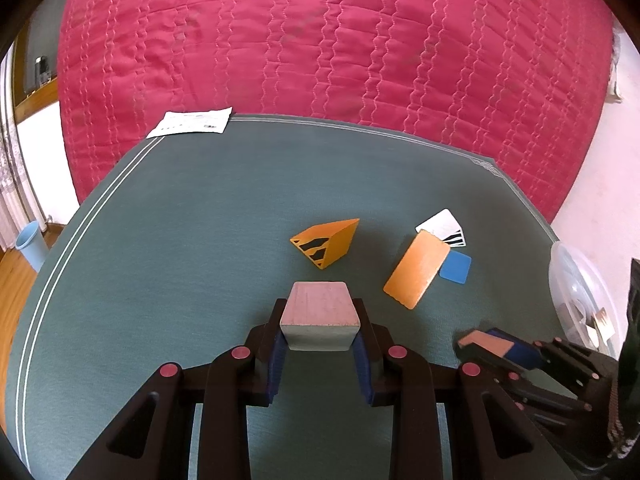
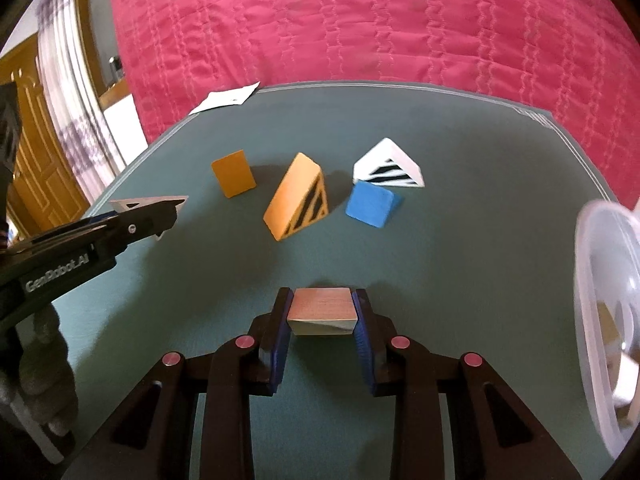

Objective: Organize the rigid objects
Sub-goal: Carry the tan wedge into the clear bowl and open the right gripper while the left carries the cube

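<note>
Between each gripper's jaws sits a clamped wooden block: left gripper (image 1: 320,334) and right gripper (image 2: 322,322) both grip; next, probably carry them rightward to the clear tub (image 2: 604,320).

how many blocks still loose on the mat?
4: orange wedge far left, striped orange wedge mid, blue wedge and white striped wedge right. Two more sit in the grippers; the tub may hide others.

On the mat (image 2: 460,280), a striped wedge (image 2: 298,204) stood centrally; a small block (image 2: 233,173) lay left of it, another wedge (image 2: 372,203) right, a container (image 2: 608,320) farther right.
</note>
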